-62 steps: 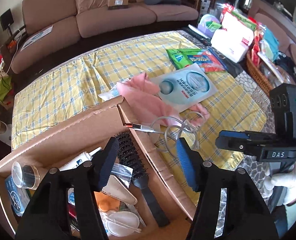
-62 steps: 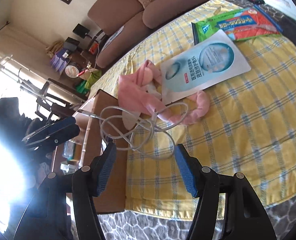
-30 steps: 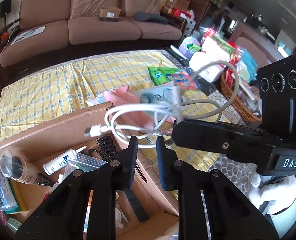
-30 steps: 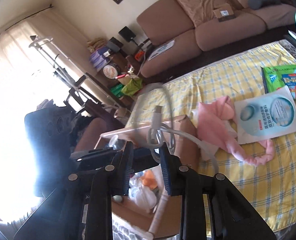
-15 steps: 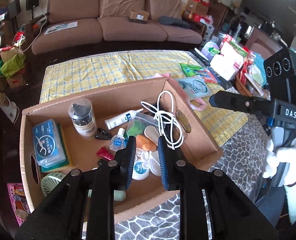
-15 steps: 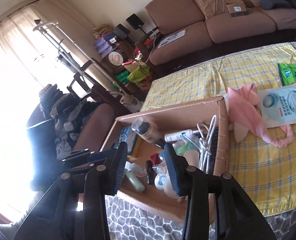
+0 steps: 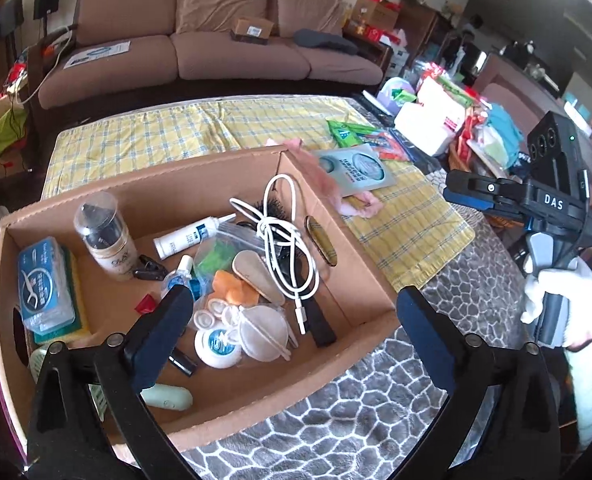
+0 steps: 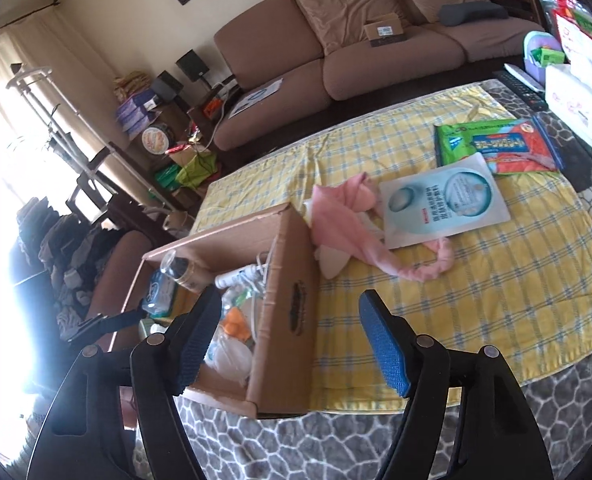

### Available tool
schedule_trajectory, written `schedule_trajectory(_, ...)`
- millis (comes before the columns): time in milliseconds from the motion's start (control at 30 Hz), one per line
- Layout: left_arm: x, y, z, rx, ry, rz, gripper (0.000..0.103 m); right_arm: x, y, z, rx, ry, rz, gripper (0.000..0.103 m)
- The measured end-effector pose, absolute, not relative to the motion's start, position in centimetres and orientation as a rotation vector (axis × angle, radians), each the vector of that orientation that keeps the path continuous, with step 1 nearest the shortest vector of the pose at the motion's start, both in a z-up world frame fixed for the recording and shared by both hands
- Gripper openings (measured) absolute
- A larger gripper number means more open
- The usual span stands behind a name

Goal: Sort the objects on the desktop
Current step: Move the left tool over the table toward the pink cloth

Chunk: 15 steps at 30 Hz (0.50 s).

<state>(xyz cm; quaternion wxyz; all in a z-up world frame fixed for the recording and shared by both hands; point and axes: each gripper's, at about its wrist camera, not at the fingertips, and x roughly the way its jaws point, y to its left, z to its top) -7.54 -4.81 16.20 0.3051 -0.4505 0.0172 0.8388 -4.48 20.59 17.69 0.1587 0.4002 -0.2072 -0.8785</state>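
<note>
A coiled white cable [image 7: 280, 236] lies loose in the cardboard box [image 7: 200, 184] on top of a hairbrush and other small items. My left gripper [image 7: 292, 308] hangs above the box's near edge, its jaws opening wide with nothing between the pads. My right gripper [image 8: 288, 312] hovers over the box's right wall [image 8: 292, 288], jaws opening and empty; the left wrist view shows the right gripper [image 7: 467, 192] to the right of the box. On the yellow checked cloth [image 8: 495, 280] lie a pink headband [image 8: 347, 228], a blue face-mask packet [image 8: 443, 204] and a green-and-orange packet [image 8: 495, 144].
The box also holds a bottle [image 7: 104, 236], a white tube [image 7: 192, 236], a blue pack [image 7: 44, 280] and several small items. A tissue pack [image 8: 575, 116] and a remote [image 8: 519, 84] sit at the table's far right. A brown sofa [image 7: 216, 52] stands behind.
A second ago both grippers were shut on the cable above the box. The cable now lies in the box, both grippers have opened, and both have drawn back from it.
</note>
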Motion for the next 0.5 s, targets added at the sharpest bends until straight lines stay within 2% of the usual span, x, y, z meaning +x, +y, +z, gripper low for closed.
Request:
schedule_trajectory(233, -10.7, 2.6, 17.2, -1.143, 0.238, 2.231, 0.102, -5.5, 28.0, 15.3, 1.183, -0.684, -2.588, 0.075)
schedule_trajectory(500, -19.8, 11.2, 16.5, -1.175, 0.460, 2.280, 0.102, -10.2, 32.8, 10.6, 1.264, -0.641, -2.645, 0.075)
